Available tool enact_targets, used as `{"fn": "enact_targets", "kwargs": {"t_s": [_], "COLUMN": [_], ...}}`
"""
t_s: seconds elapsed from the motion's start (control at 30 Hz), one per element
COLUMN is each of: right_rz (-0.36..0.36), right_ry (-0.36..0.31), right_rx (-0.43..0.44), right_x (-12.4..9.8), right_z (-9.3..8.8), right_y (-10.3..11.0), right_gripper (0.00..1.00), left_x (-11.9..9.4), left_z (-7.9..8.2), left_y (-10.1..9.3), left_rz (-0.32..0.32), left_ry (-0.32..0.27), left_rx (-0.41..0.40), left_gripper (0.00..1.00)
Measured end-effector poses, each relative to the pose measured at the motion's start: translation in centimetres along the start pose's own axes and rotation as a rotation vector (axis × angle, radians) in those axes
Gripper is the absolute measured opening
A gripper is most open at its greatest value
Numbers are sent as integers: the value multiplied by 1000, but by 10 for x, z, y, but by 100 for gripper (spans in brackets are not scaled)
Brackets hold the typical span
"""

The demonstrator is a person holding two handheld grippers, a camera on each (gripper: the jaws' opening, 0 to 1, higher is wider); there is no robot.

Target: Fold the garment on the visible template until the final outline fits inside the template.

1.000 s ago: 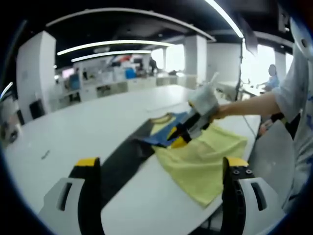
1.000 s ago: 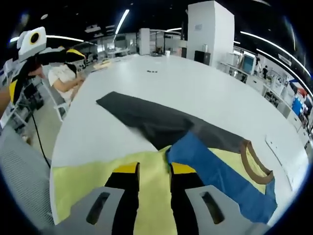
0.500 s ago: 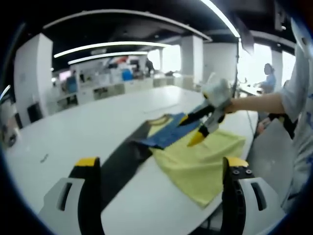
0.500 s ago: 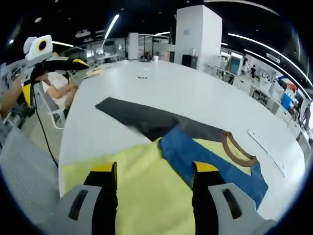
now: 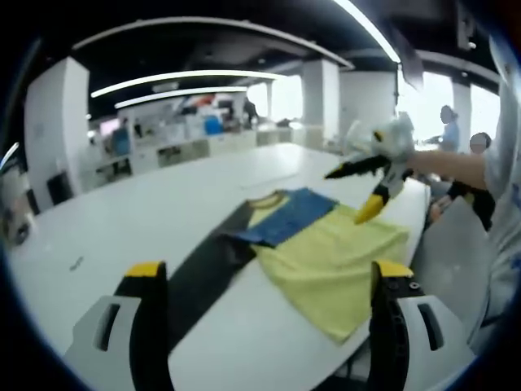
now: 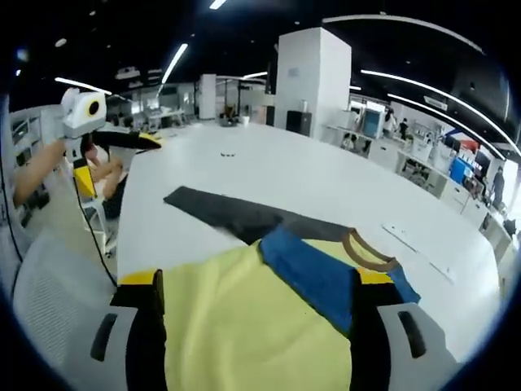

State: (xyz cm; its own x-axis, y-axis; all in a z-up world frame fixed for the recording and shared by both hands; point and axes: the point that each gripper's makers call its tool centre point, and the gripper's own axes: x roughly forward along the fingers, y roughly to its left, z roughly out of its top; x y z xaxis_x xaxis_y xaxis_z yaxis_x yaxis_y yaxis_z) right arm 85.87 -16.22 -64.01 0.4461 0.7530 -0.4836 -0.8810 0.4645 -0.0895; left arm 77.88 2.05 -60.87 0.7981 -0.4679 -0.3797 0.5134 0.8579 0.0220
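Left gripper view: the shirt [image 5: 326, 257], yellow with a blue sleeve folded across it and a brown collar, lay on a white table [image 5: 138, 212] near the edge beside the person. Its long axis ran from the near hem at that edge toward the collar, which pointed into the table's middle. Part of the shirt lay over a dark template [image 5: 207, 269], a long strip that extended beyond the shirt on the collar and sleeve side and ran on toward the camera. The left gripper [image 5: 264, 285] was held above the near table edge, its jaws spread wide with nothing between them. The right gripper [image 5: 366, 183] hung above the shirt's far side, its yellow-tipped jaws parted and holding nothing.

Right gripper view: the shirt [image 6: 244, 318] lay below the right gripper [image 6: 252, 281], whose jaws stood wide apart and empty. The blue sleeve [image 6: 313, 273] crossed diagonally toward the collar [image 6: 370, 248]. The template [image 6: 236, 216] stretched away beyond the shirt toward the table's left edge. The left gripper [image 6: 94, 134] was held off that edge.

The room was a large open office with white pillars, ceiling light strips and distant desks.
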Motion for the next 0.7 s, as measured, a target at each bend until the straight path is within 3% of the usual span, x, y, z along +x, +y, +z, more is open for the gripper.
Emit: {"fn": "enact_targets", "kwargs": {"t_s": [0.2,0.43,0.7], "right_rz": [-41,-93,-159], "right_ry": [-14,11,19], "right_rx": [6,38,56], "right_x": [-21,-47,-94], "right_z": [-1,-18,-30], "right_y": [-3,-10,-12], "right_gripper": [100,100,100], "left_x": [-2,-2,-6], "left_z": [1,1,-4], "left_y": [1,-2,6], "left_rz": [8,14,56], "left_ry": [0,5,16], "left_rx": [7,10,-5], "left_gripper": [100,100,100]}}
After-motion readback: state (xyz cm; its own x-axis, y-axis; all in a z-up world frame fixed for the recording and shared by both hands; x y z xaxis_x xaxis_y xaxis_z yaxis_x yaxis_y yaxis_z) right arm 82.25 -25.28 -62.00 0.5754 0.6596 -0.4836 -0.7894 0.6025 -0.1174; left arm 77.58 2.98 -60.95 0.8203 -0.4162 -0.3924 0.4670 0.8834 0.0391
